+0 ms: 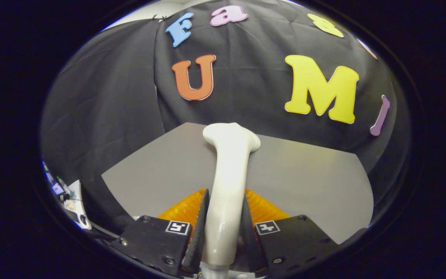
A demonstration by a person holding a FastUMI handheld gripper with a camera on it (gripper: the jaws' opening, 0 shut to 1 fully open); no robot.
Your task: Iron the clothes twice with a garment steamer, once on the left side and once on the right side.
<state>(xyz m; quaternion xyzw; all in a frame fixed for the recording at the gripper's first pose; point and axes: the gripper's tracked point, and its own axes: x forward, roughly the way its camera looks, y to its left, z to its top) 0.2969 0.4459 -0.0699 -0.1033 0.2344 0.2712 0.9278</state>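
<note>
Gripper [223, 228] fingers clamped on white garment steamer [229, 186] handle over orange garment [263, 207] on grey bench [308, 174]; risk: smooth handle slips/twists w/ tilt.

I have the gripper [223, 217] closed on the garment steamer [227, 182]: both black fingers [199, 224] press against the white handle from either side. Finger mounts sit level, pointing forward, each carrying a square marker.
</note>
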